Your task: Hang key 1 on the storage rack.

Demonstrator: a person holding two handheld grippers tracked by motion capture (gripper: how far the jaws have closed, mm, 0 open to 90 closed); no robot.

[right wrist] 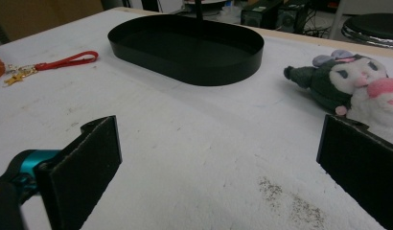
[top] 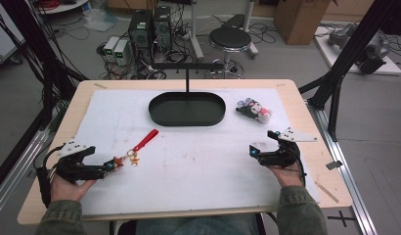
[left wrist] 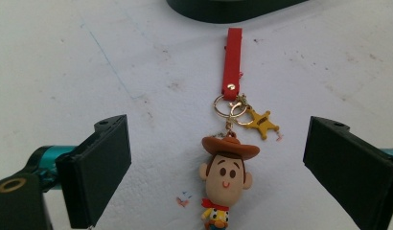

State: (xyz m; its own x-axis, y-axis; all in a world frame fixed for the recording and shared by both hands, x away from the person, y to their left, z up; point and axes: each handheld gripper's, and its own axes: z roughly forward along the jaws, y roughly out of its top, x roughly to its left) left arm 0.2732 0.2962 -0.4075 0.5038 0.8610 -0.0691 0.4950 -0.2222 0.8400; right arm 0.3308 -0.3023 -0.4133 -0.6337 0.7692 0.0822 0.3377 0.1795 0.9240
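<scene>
Barely started, I'd say. The cowboy keychain (left wrist: 227,177) lies on the mat well short of the black tray (top: 187,109), between the left gripper's (top: 112,165) wide-apart jaws, ungrabbed. Right gripper (top: 261,145) is spread wide too, holding nothing.

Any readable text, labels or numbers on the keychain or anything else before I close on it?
None can be read.
The star charm on the cowboy keychain: faint marks, too small to read.
The red strap: plain, no print.
The black tray: no label in sight.
The plush toy: no tag or lettering in sight.
The units on the floor: too small to tell.
</scene>
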